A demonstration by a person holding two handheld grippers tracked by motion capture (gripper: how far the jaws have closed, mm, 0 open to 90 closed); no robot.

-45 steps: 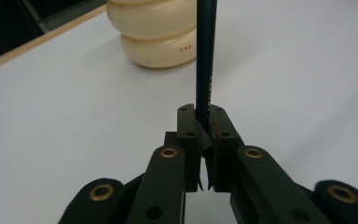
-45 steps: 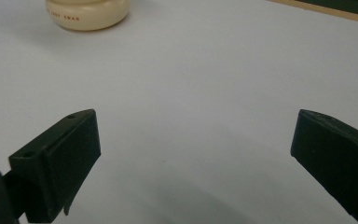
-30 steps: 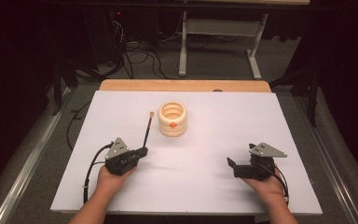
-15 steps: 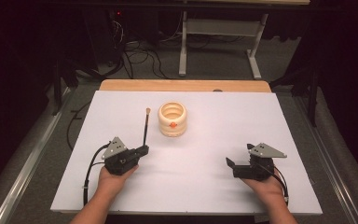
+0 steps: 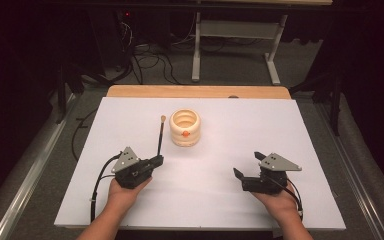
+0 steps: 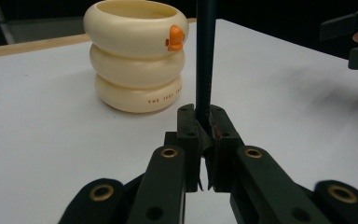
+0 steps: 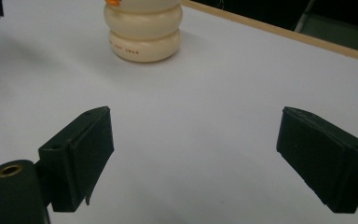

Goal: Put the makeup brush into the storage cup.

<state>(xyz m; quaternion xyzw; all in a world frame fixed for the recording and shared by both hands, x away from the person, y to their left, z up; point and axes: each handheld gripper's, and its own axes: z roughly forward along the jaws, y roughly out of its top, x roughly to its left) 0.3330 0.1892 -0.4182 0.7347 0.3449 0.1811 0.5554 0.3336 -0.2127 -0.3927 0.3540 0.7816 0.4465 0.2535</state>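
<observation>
Now left claw (image 6: 204, 140) clamps dark stick (image 6: 205, 60), cream holder (image 6: 137, 56) just beside.

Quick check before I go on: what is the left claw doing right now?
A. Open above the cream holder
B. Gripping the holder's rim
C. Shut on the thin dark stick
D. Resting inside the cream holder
C: in the left gripper view the left claw is pinched on the dark stick, with the cream holder standing apart behind it.
</observation>
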